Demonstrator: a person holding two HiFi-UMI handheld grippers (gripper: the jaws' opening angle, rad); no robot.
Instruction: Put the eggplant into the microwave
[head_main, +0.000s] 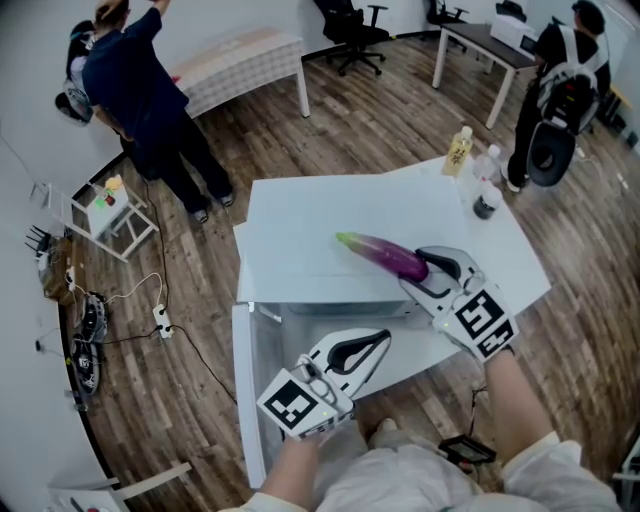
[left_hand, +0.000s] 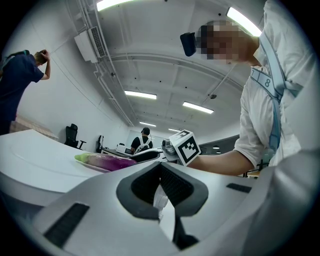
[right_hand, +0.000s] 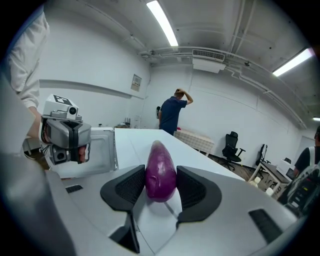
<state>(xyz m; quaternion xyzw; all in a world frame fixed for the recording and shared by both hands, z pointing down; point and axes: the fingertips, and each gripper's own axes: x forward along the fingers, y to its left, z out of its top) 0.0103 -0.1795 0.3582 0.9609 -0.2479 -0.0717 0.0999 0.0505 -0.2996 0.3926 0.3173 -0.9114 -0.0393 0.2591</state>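
Note:
A purple eggplant (head_main: 385, 255) with a green stem end lies on the white top surface, behind the microwave's open front. My right gripper (head_main: 425, 265) is shut on its thick purple end; in the right gripper view the eggplant (right_hand: 160, 172) sits between both pads, touching each. My left gripper (head_main: 370, 350) hovers in front of the opening, jaws shut and empty, pointing toward the right gripper. The microwave door (head_main: 247, 390) hangs open to the left. From the left gripper view the eggplant (left_hand: 105, 161) lies level on the white surface.
Two bottles (head_main: 458, 150) (head_main: 487, 195) stand at the table's far right corner. A person in dark blue (head_main: 150, 100) stands at the back left, another (head_main: 560, 80) at the back right. A small white stand (head_main: 105, 215) and floor cables lie to the left.

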